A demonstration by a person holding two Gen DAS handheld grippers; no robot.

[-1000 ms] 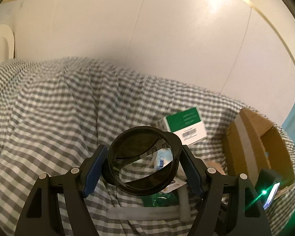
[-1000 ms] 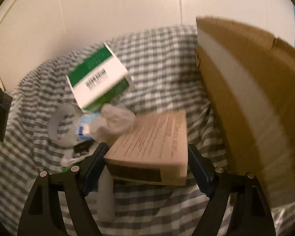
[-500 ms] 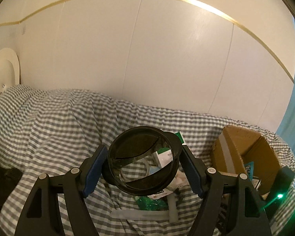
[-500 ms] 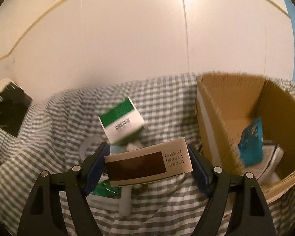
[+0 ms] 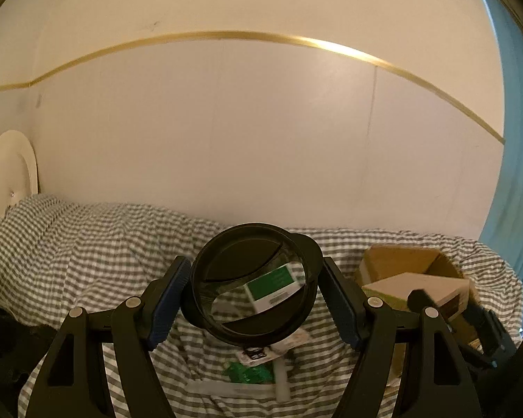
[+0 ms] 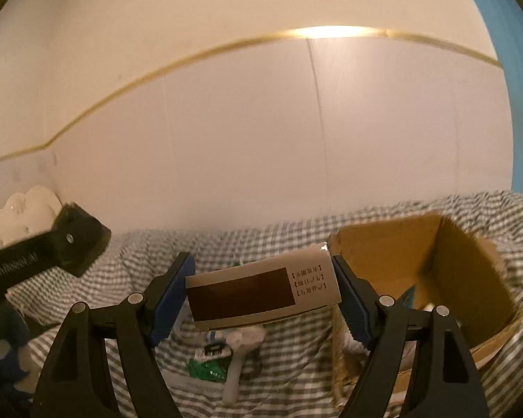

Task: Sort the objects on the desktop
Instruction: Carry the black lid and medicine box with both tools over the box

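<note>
My left gripper [image 5: 252, 297] is shut on a round black lid [image 5: 251, 285] with a clear window, held up above the checked cloth [image 5: 87, 250]. A green and white box [image 5: 273, 287] shows through the lid. My right gripper [image 6: 263, 294] is shut on a flat white and brown box [image 6: 261, 294], held in the air to the left of an open cardboard box [image 6: 436, 278]. That held box also shows in the left wrist view [image 5: 418, 291], in front of the cardboard box [image 5: 397, 256].
Small items lie on the cloth below: a green packet [image 6: 205, 371], a white tube [image 6: 235, 371] and a label card [image 5: 256, 353]. A white headboard [image 5: 10, 167] stands at the left and a blue curtain [image 5: 516, 139] at the right. The wall is behind.
Both grippers have risen and tilted up, so more wall shows. The brown and white box was lifted off the cloth and now hangs near the cardboard box.
</note>
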